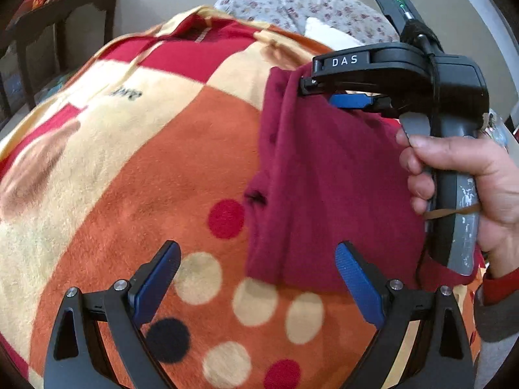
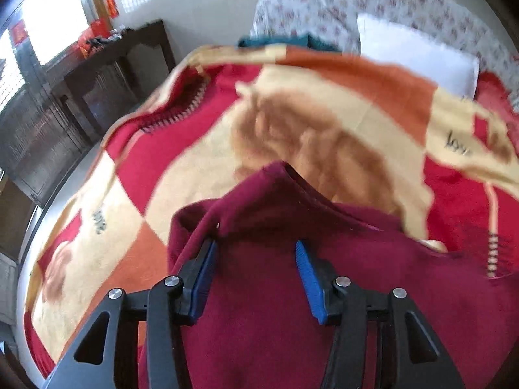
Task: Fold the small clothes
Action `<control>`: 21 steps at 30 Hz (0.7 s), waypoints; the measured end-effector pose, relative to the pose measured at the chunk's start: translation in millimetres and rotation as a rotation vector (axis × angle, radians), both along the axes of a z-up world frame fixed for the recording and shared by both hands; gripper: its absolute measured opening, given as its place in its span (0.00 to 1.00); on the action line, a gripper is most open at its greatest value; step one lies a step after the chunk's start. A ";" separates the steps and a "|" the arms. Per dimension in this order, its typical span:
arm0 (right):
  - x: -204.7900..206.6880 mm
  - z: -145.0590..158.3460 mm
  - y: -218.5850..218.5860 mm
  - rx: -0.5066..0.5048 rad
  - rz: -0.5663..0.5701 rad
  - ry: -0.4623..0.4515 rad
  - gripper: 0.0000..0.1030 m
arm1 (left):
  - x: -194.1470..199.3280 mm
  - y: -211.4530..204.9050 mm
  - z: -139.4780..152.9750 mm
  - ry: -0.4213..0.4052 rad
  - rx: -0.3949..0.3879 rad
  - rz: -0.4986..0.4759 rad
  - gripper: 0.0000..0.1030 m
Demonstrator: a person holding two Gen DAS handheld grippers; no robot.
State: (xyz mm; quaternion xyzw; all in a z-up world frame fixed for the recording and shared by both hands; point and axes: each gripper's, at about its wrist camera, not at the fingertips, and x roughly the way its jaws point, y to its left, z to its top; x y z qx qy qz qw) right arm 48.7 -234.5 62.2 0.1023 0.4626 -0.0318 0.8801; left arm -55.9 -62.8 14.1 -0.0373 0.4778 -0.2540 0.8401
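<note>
- The maroon garment [image 1: 327, 191] lies on the patterned blanket [image 1: 146, 168], its free part bunched in folds toward the blanket's polka-dot patch [image 1: 227, 291].
- The left gripper [image 1: 258, 278] hovers over the polka dots just beside the garment's near edge; its jaws are spread wide and hold nothing, with the blue pads [image 1: 358, 287] clear of the cloth.
- The right gripper [image 2: 256, 275] is over the garment with its jaws partly apart. In the left wrist view its upper finger sits at a raised fold of the garment; whether it pinches the cloth cannot be told.
- A hand [image 1: 460, 178] grasps the right gripper's grey handle beside the garment.
- Floral cushions [image 2: 405, 9] and a white pillow [image 2: 418, 55] lie beyond the blanket's far edge.
</note>
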 end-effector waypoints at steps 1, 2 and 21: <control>-1.2 4.6 -0.9 0.022 -0.007 -0.002 0.55 | 3.4 1.1 -4.4 0.015 -0.005 0.003 0.93; -3.9 9.3 -1.9 0.048 -0.014 -0.005 0.56 | 5.4 0.7 -6.8 0.023 -0.009 0.006 0.93; -16.0 16.8 37.4 -0.117 0.139 -0.004 0.18 | 10.0 -14.4 -8.7 -0.025 -0.130 -0.061 0.37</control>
